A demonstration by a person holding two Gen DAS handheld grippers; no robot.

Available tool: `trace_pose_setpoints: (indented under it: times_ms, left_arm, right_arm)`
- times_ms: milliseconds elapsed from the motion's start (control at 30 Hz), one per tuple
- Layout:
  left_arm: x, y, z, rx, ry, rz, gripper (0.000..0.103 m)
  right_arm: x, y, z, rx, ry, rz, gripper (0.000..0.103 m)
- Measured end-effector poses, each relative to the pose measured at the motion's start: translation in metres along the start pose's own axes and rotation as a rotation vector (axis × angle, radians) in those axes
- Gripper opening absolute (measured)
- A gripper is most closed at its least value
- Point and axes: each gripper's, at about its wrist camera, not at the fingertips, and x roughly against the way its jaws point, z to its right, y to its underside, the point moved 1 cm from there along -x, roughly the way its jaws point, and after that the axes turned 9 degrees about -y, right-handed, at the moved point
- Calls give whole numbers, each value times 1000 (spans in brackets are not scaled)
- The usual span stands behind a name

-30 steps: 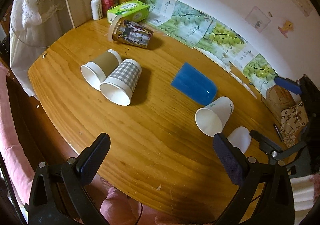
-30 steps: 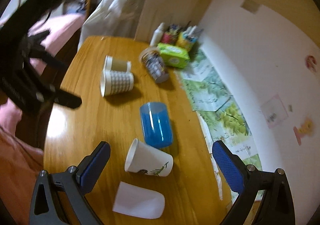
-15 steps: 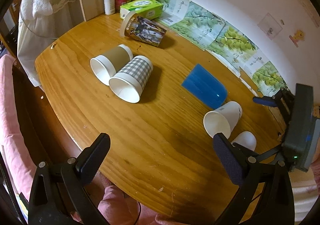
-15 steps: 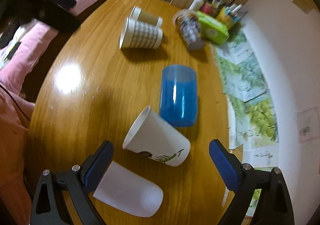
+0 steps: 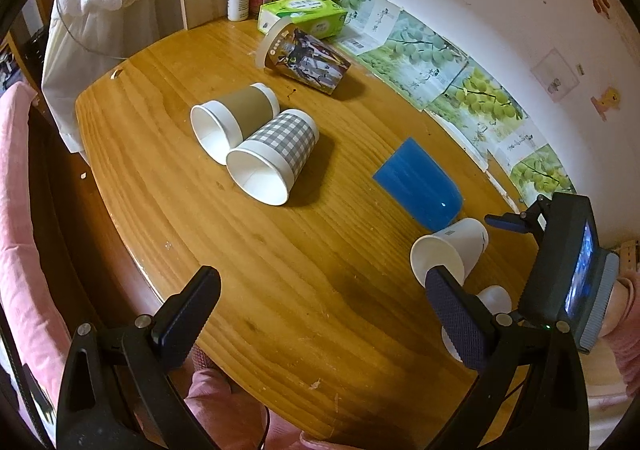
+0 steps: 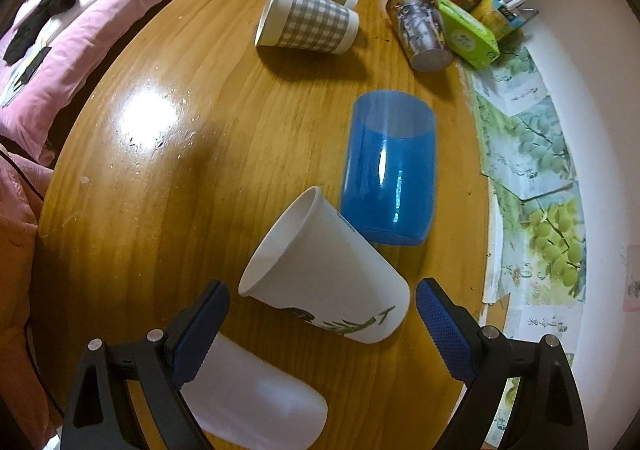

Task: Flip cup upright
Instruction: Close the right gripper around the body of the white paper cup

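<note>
Your right gripper (image 6: 322,320) spread wide around white paper cup (image 6: 324,278); left gripper (image 5: 320,314) also spread, idle. Cup light, crushable: pinch mid-wall gently.

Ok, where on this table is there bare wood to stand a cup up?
Bare wood lies on the table between the checked cup and the left tongs. It is crowded around the blue cup and white cup.

Table (image 6: 168,178): varnished wood, glossy, glare patch left of centre, fine scratches. Blue cup (image 6: 390,170): translucent plastic, shiny highlights. White cup (image 6: 324,282): matt paper, leaf print. Checked cup (image 6: 316,24): paper, matt. Fingers (image 6: 444,334): blue knurled rubbery pads on matt black plastic. Pink bedding (image 6: 76,14), upper left: soft cloth.
</note>
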Motion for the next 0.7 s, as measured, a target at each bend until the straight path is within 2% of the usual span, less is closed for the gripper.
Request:
trace_pose_setpoints:
  times_ms: [467, 700]
  left_arm:
    - [-2, 3, -4, 27, 12, -9, 102]
    - [1, 4, -6, 34, 18, 3, 102]
  right_arm:
    - [-21, -2, 3, 8, -28, -41, 95]
    - [-23, -6, 2, 18, -28, -34, 95]
